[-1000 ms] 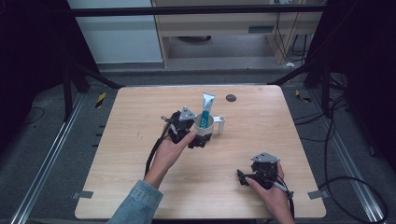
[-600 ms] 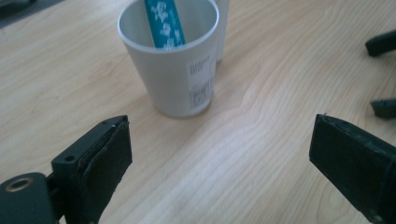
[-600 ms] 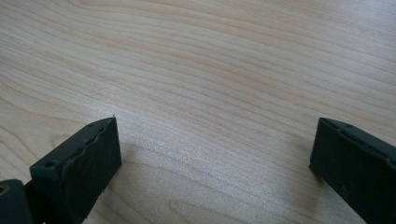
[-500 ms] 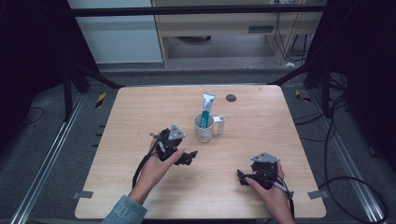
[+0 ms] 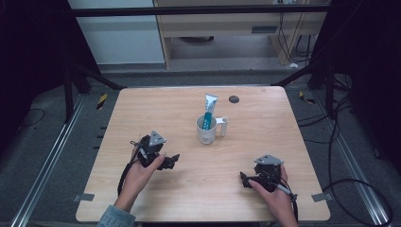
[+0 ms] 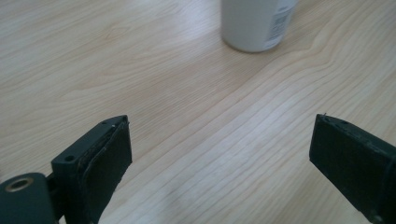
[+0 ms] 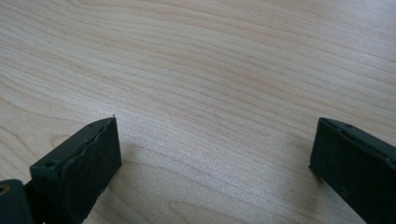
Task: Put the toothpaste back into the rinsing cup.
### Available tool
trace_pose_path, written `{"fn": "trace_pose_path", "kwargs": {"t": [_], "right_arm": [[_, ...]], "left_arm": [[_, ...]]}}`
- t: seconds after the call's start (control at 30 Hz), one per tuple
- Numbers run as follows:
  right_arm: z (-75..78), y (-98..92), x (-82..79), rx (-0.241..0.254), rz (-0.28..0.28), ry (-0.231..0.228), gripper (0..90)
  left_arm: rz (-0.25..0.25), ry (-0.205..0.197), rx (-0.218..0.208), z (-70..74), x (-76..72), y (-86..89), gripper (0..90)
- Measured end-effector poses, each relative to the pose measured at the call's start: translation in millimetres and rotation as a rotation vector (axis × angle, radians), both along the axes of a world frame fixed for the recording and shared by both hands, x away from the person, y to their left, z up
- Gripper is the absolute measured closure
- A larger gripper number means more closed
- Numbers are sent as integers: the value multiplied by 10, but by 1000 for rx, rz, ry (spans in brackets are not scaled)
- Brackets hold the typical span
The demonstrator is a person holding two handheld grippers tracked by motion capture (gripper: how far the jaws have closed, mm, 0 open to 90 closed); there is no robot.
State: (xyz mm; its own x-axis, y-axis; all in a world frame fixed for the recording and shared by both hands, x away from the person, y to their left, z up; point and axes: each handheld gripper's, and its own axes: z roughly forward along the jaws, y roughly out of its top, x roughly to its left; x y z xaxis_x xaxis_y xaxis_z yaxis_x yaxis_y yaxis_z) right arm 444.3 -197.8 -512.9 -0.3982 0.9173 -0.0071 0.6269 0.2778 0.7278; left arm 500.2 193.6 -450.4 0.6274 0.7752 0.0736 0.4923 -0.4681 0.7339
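A white mug [image 5: 207,130] with its handle to the right stands upright near the table's middle, and a blue-and-white toothpaste tube [image 5: 208,111] stands in it. The mug's base [image 6: 256,24] also shows at the top of the left gripper view. My left gripper [image 5: 173,161] rests low over the table, to the left of and nearer than the mug, jaws wide apart and empty [image 6: 219,154]. My right gripper [image 5: 243,179] lies at the front right, pointing left, also open with bare wood between its jaws [image 7: 215,154].
A small dark round disc [image 5: 233,99] lies near the table's far edge [image 5: 198,88]. Cables [image 5: 124,175] trail from both grippers toward the front edge. Beyond the table are a black frame, floor rails and a wooden bench.
My left gripper has let go at the mug and pulled back toward the front left, leaving the tube standing in the mug. The right gripper has stayed put.
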Motion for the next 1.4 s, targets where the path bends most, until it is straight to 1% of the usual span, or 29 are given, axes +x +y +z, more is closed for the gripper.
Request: {"fn": "trace_pose_path", "kwargs": {"t": [0.03,0.13,0.23,0.3,0.47,0.53,0.6,0.7,0.77,0.87,1.0,1.17,1.4], "right_arm": [[0,0,0,0,0,0,20],[0,2,-1,1,-2,1,20],[0,0,0,0,0,0,20],[0,0,0,-1,-1,0,20],[0,0,0,0,0,0,20],[0,0,0,0,0,0,20],[0,-1,0,-1,0,0,20],[0,0,0,0,0,0,20],[0,0,0,0,0,0,20],[0,0,0,0,0,0,20],[0,0,1,0,0,0,20],[0,0,0,0,0,0,20],[0,0,0,0,0,0,20]], "left_arm": [[12,-5,13,-17,18,59,50],[53,17,-28,-74,73,194,51],[94,25,-16,-141,105,315,54],[101,35,-17,-178,112,373,54],[125,37,-5,-222,120,490,53],[138,36,-15,-231,130,544,53],[152,33,-12,-242,147,621,53],[180,32,-23,-263,172,721,53],[195,30,-23,-282,189,781,54],[208,40,-17,-322,208,845,54],[205,52,-3,-371,240,882,53],[215,61,-21,-425,271,909,54],[210,65,-9,-498,307,940,54]]}}
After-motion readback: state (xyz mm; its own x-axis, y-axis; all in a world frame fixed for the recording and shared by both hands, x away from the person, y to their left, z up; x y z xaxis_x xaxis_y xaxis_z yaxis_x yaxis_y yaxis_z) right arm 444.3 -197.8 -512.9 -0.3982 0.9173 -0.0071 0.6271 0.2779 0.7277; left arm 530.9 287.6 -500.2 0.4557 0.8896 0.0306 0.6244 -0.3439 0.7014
